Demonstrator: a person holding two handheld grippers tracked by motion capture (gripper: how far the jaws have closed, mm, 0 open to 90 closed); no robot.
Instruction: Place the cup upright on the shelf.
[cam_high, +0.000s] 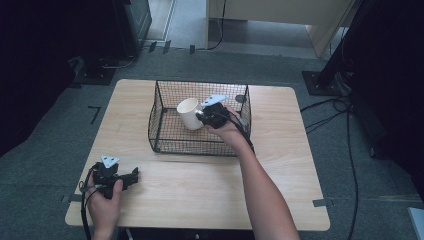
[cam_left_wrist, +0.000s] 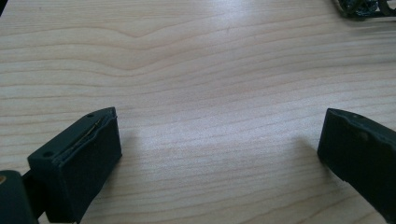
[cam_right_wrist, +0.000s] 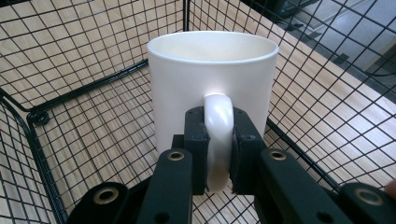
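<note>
The right gripper (cam_right_wrist: 218, 154) pinches the handle of a white mug (cam_right_wrist: 212, 88), held upright inside the wire basket (cam_high: 159, 107).

No text, label, brand, number or sign can be read.

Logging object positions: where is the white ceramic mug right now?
High view: the white ceramic mug sits inside the black wire basket at table centre, its handle clamped by the right gripper.

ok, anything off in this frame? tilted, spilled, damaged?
Nothing stands out. The white mug is upright and looks empty and intact, held by its handle in the right gripper inside the wire basket. The left gripper rests open over the wooden table.
</note>
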